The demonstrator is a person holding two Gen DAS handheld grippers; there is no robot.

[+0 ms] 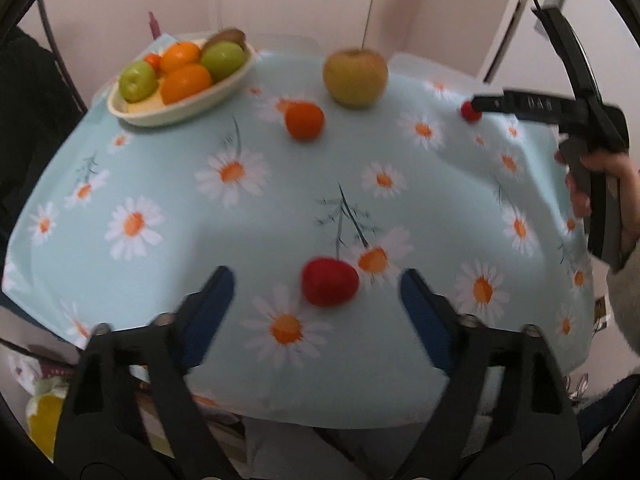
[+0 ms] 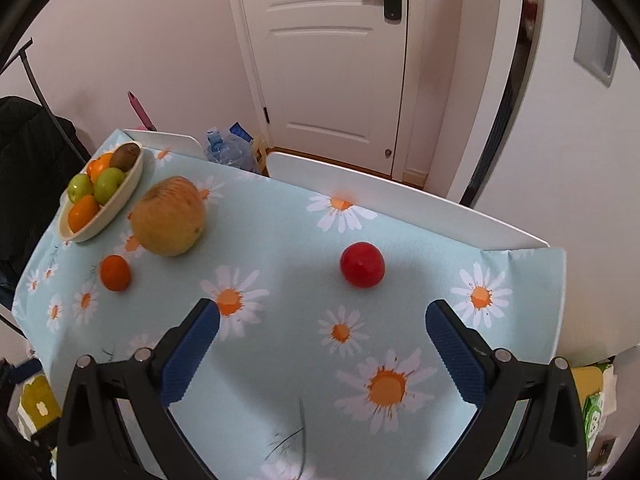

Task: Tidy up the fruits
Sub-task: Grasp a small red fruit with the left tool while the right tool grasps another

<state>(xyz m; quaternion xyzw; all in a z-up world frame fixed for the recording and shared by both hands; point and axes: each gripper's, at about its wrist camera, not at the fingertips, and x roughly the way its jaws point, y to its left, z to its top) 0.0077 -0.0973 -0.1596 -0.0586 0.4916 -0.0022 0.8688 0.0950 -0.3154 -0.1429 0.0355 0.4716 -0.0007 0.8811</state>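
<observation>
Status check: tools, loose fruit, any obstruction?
Both tools open, empty. Left tool nearing strawberry; right tool facing red fruit. Nothing between.

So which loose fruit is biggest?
The yellow-brown apple beside the bowl; it dwarfs the small orange and the red fruits.

White door point(image 2: 328, 68) standing shut behind table point(image 2: 400, 196); pinkish wall point(image 2: 140, 40) showing; daisy cloth point(image 2: 304, 280) covering the top.

Matt printed cloth tablecloth point(image 2: 280, 240), glossy red fruit point(image 2: 362, 265), rough-skinned yellow fruit point(image 2: 168, 216)
</observation>
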